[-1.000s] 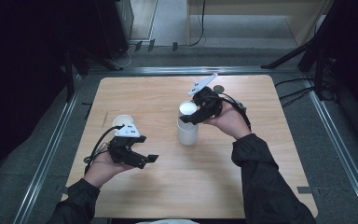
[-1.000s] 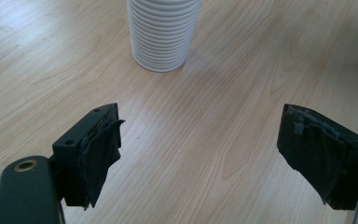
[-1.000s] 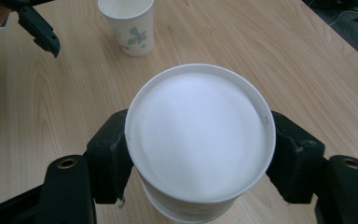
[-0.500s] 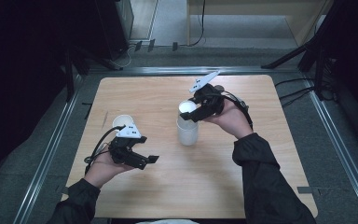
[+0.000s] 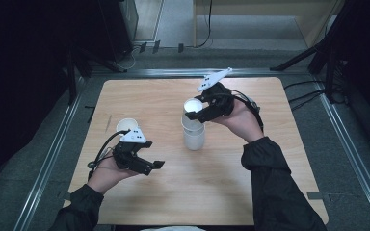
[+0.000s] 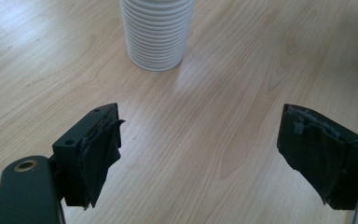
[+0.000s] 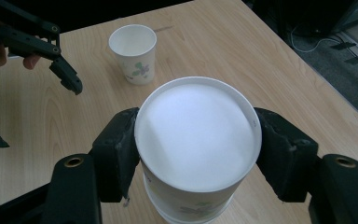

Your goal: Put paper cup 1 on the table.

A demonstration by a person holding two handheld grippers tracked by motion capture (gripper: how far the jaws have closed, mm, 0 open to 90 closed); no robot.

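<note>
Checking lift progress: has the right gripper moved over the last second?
Yes. The right gripper, shut on the top cup, has risen slightly off the cup stack, which stands on the table.

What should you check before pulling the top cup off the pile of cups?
1. Right hand-held gripper squeezes the top cup from both sides: ok.
2. Top cup sits straight, not squashed: ok; its rim looks round.
3. Pile of cups stands upright on the table: ok.
4. Left hand-held gripper holds the pile down: not ok; it is open and apart from the pile.
5. Single cup stands out of the way: ok.
6. Only one cup will lift: cannot tell.
</note>
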